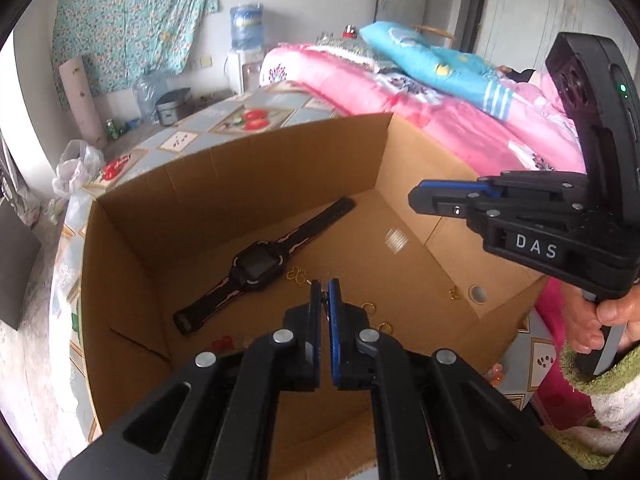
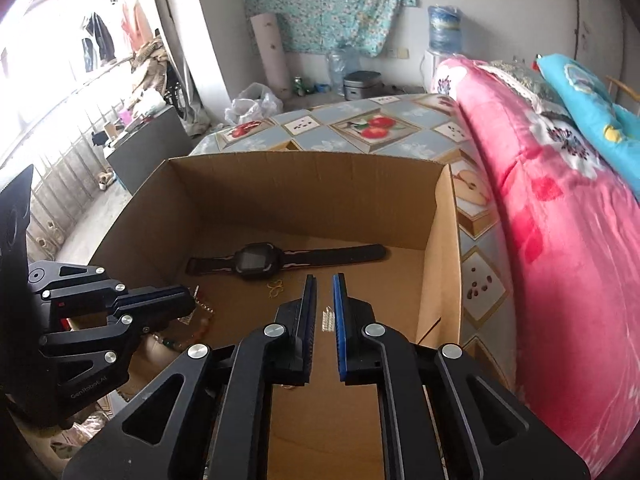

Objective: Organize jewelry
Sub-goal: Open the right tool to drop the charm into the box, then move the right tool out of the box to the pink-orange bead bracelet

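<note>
Watch (image 2: 256,261) inside cardboard box (image 2: 304,184), pink quilt (image 2: 560,220) alongside

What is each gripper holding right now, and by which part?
Left gripper pinches a small metal jewelry piece between its tips; which part is unclear. Right gripper holds nothing.

My worktop (image 2: 404,126) wears a grey-blue cloth printed with framed fruit pictures. A brown cardboard box (image 2: 304,184), open at the top, sits directly on it and takes up most of the near end. Along one side a pink flowered quilt (image 2: 560,216) is bunched against the cloth, just beside the box wall.
</note>
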Demonstrator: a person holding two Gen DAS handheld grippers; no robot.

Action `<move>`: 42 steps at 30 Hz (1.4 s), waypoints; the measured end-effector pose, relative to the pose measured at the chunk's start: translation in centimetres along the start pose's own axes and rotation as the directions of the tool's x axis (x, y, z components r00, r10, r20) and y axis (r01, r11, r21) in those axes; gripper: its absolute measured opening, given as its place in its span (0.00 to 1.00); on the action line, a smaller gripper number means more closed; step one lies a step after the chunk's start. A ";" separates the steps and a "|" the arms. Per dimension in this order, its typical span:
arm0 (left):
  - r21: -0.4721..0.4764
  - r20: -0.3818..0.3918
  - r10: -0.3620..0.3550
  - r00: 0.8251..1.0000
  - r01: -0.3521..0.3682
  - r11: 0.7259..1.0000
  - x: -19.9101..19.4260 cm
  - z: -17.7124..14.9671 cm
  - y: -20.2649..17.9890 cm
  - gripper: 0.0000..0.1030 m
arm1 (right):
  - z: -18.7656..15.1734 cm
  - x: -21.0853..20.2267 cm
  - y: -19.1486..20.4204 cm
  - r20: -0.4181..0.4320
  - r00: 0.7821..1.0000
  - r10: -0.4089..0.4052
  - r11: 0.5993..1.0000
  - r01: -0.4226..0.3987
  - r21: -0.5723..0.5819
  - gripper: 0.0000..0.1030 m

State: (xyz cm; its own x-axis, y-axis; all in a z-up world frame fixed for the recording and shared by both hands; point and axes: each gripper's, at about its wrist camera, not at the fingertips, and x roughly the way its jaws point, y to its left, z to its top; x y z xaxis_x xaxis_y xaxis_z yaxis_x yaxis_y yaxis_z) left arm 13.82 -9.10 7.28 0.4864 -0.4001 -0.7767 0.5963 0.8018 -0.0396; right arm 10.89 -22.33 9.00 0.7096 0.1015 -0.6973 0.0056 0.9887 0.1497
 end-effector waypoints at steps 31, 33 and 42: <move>-0.094 0.184 0.164 0.969 -0.149 0.984 -12.4 -8.4 -1.3 0.95 | -6.1 -14.2 0.6 0.268 0.953 0.138 0.990 -0.123 -0.072 0.78; -0.102 0.157 0.163 0.974 -0.148 0.984 -12.2 -10.0 -1.4 0.95 | -7.5 -14.0 0.7 0.225 0.963 0.149 0.988 -0.135 -0.079 0.79; -0.117 -0.078 0.200 0.977 -0.208 0.971 -5.5 -13.5 -2.6 0.95 | -12.8 -8.6 1.7 -0.009 0.992 0.126 0.992 -0.126 -0.007 0.79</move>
State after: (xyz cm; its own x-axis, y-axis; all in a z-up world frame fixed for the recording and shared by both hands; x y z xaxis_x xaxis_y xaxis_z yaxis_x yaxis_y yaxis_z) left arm 0.93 -2.99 3.19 0.5445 -0.1959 -0.8156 0.4028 0.9139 0.0494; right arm -4.25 -20.11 6.30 0.6984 0.2264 -0.6790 -0.0886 0.9687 0.2319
